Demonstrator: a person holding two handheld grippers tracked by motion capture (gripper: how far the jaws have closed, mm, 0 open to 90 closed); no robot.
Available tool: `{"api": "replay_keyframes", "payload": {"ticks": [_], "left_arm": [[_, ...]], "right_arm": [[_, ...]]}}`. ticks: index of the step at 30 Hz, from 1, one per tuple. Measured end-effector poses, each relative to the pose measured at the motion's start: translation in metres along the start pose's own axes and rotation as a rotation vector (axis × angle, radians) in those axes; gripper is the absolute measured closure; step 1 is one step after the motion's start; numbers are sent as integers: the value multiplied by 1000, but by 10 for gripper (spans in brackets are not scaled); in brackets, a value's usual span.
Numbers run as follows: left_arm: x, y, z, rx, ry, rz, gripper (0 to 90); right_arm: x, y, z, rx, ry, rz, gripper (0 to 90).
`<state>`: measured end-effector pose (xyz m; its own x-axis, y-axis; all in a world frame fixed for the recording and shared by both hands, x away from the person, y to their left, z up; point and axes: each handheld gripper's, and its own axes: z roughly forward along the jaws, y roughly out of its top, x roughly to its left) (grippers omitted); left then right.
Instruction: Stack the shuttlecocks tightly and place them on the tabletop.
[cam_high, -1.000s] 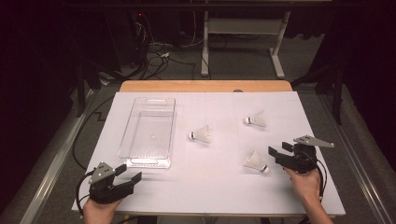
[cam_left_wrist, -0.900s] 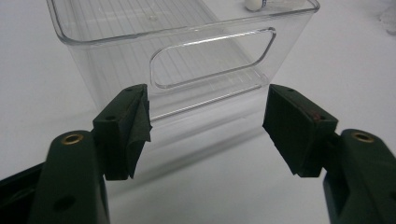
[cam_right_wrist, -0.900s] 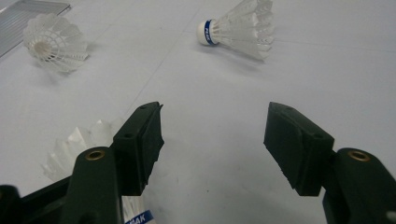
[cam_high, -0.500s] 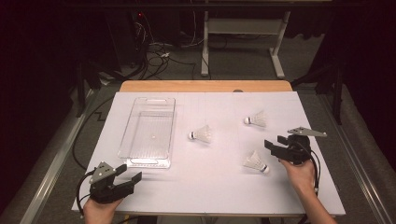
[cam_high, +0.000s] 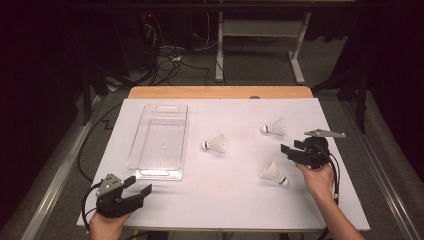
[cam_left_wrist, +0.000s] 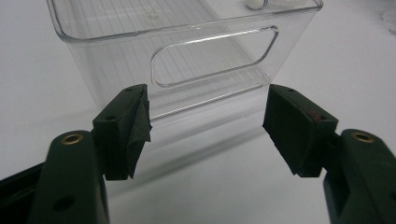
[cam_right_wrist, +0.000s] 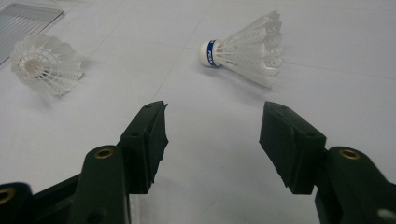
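**A:** How far along is this, would you say?

**B:** Barely begun, by the look of it. The clear bin (cam_high: 159, 142) on the left of the worktop (cam_high: 235, 210) holds no shuttlecock; there is just a small pale spot on its floor that I can't make out. All three shuttlecocks lie loose on the white sheet: the middle shuttlecock (cam_high: 216, 144) just right of the bin, the far shuttlecock (cam_high: 274, 128) towards the back right, and the near shuttlecock (cam_high: 273, 174) closest to the person.

**A:** And the right gripper (cam_high: 291, 153)?

**B:** It hangs between the far and the near shuttlecock with nothing in it. Its jaws stand wide, though they have just been closing a little, with nothing between them. In the right gripper view the far shuttlecock (cam_right_wrist: 247, 47) lies ahead, slightly right of the gap, cork pointing left, so I judge that one to be the target.

**A:** The left gripper (cam_high: 136, 190)?

**B:** It is parked at the near left corner, jaws wide apart and empty, facing the bin's end wall (cam_left_wrist: 210, 60) and its handle slot.

**A:** So what's left?

**B:** Presumably everything: each shuttlecock is not yet picked up or carried to the bin.
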<state>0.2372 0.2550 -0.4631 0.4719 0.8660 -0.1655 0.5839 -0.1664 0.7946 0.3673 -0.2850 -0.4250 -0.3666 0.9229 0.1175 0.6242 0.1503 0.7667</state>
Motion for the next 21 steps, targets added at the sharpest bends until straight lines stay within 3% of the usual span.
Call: {"api": "replay_keyframes", "payload": {"ticks": [21], "left_arm": [[-1, 0, 1, 5, -6, 1, 326]], "right_arm": [[-2, 16, 19, 51, -31, -2, 437]]}}
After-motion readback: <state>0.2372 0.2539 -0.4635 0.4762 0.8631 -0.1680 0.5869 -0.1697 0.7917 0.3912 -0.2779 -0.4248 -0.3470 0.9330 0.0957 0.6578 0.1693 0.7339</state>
